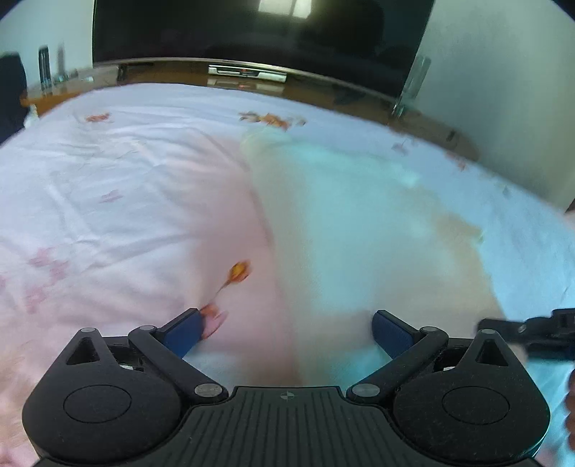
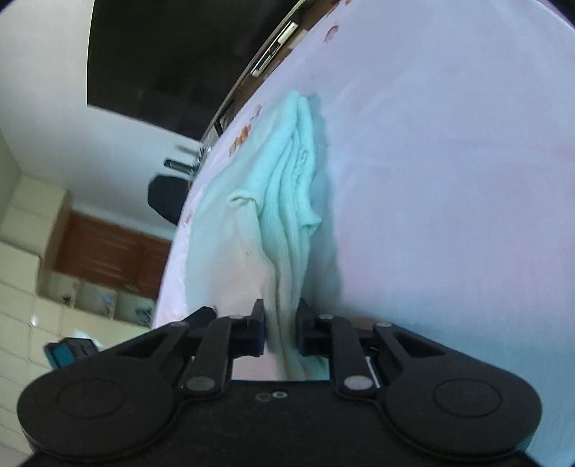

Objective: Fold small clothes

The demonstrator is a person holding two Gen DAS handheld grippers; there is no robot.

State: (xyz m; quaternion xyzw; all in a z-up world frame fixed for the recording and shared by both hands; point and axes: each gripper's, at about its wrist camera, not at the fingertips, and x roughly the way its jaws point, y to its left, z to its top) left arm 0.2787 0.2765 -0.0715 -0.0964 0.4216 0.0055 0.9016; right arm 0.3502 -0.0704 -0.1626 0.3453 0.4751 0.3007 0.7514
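A small pale mint and cream garment lies on the bed sheet, blurred by motion in the left wrist view. My left gripper is open and empty, just above the garment's near edge. My right gripper is shut on a bunched fold of the same garment, which stretches away from the jaws in ridged folds. The view is tilted. Part of the right gripper shows at the right edge of the left wrist view.
The bed is covered with a white-pink sheet with small orange prints. A dark TV screen stands on a wooden cabinet beyond the bed's far edge. A wooden door and white cupboards show at left in the right wrist view.
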